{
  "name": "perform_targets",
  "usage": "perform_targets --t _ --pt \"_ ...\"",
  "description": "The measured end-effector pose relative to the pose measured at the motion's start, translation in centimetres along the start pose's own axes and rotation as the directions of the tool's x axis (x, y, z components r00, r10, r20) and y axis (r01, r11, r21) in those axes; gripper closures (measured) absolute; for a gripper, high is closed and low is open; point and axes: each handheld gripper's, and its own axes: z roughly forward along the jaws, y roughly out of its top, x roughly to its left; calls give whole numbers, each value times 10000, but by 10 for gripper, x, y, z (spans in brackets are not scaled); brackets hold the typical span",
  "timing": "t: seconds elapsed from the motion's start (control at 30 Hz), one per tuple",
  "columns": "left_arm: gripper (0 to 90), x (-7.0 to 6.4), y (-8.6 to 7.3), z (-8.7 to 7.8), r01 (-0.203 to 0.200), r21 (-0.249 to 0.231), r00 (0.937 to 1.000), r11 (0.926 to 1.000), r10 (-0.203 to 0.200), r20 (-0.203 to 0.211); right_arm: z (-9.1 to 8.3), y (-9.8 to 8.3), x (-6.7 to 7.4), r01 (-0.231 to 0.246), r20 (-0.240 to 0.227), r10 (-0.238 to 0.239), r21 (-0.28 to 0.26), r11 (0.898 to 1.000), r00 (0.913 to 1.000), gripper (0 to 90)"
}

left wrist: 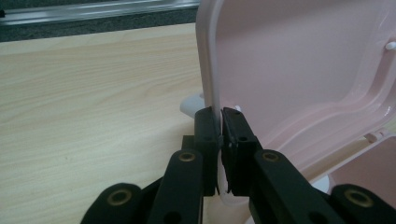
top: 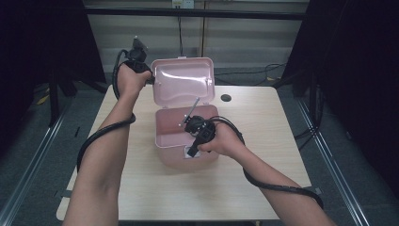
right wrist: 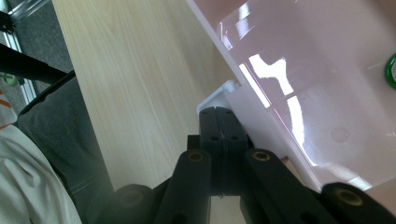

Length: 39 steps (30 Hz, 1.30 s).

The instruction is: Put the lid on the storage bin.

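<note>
A pink plastic box point(top: 168, 141) stands in the middle of the table with its lid point(top: 183, 82) raised upright. My left gripper point(top: 151, 78) is at the lid's left edge; in the left gripper view the gripper point(left wrist: 220, 113) is shut on the lid's rim point(left wrist: 210, 60). My right gripper point(top: 194, 147) points down at the box's front wall. In the right gripper view this gripper point(right wrist: 218, 110) has its jaws pressed together, with the white latch point(right wrist: 219, 95) right at their tips. Whether they pinch the latch I cannot tell.
The light wooden table point(top: 268, 141) has a dark round hole point(top: 226, 98) behind the box to the right. A thin grey rod point(top: 192, 109) slants over the box's opening. A green round thing point(right wrist: 391, 70) lies inside the box. Cables trail along both forearms.
</note>
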Motion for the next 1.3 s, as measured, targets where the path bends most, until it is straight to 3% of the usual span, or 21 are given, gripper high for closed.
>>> perform_targets --t 0.37,0.43,0.5,0.63,0.7,0.73,0.77,0.8,0.9,1.1,1.3 --pt "900 -3 -2 -13 -219 143 9998 9997 219 12 0 2 0 -79 18 79 -41 10000 10000 900" --pt "900 -5 -1 -16 -166 -44 9989 9999 168 428 0 2 -1 -151 86 152 -173 9997 9998 900" --pt "900 -9 1 -18 -471 53 9987 9989 470 185 1 4 -1 -150 141 152 -113 9998 9998 900" --pt "900 -7 1 -16 -396 267 9990 9989 390 230 1 5 -2 -240 82 241 -108 9997 9997 900" --pt "900 -5 0 -12 -385 99 9991 9992 383 157 2 5 -2 -179 64 179 -2 9998 9998 900" --pt "865 -4 0 -8 -280 57 9996 9996 279 81 2 6 -1 -270 60 270 12 9996 9996 900" --pt "751 -2 0 -3 -162 7 9999 9999 162 16 1 6 -1 -107 87 107 45 9999 9999 900" --pt "711 1 0 1 -69 187 9999 9998 66 156 3 6 -1 -98 119 97 91 9999 9999 900" --pt "689 4 0 18 109 510 9999 9986 -105 -81 3 5 -3 -103 -13 103 28 9999 9999 900" --pt "593 14 1 56 622 655 9974 9959 -596 -405 3 5 -5 -112 -153 113 83 9999 9998 900" --pt "589 20 8 84 1011 1044 9937 9894 -954 -581 3 5 -8 -96 -444 101 110 9999 9990 900"
